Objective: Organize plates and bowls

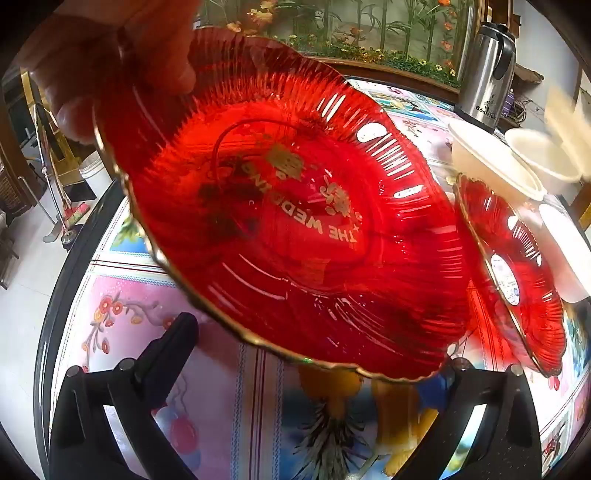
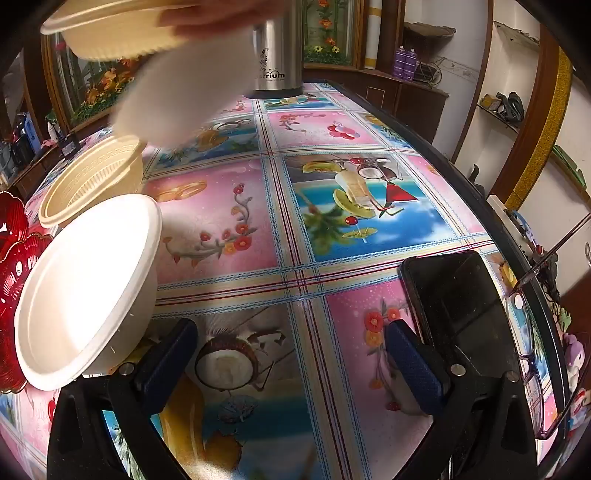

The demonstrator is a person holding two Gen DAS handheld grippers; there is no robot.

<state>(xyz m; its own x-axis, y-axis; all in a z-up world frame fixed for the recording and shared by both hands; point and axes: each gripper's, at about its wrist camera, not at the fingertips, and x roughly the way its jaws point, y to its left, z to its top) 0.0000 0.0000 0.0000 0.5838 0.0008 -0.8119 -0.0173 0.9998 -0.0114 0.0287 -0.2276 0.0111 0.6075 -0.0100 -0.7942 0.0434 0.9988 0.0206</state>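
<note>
Two red plates (image 1: pixel 295 206) (image 1: pixel 517 273) and three visible pale bowls (image 2: pixel 85 291) (image 2: pixel 92 184) (image 2: pixel 110 33) are over the table (image 2: pixel 258 221). Left gripper (image 1: pixel 317 347) and right gripper (image 2: pixel 291 350) both stand wide apart, holding nothing; a bare hand (image 1: pixel 110 55) lifts the nearer plate.

Red glass plate (image 1: pixel 295 206) in bare fingers (image 1: pixel 110 62), above wide-open left hand-held gripper (image 1: pixel 317 354).

Left gripper (image 1: pixel 317 354) jaws spread wide, nothing between them. Right gripper (image 2: pixel 291 354) likewise wide open, blue pads (image 2: pixel 413 369) facing inward, nothing gripped. A bare hand (image 1: pixel 110 62) shows top-left in the left wrist view; a blurred hand (image 2: pixel 207 16) crosses the top of the right wrist view.
</note>
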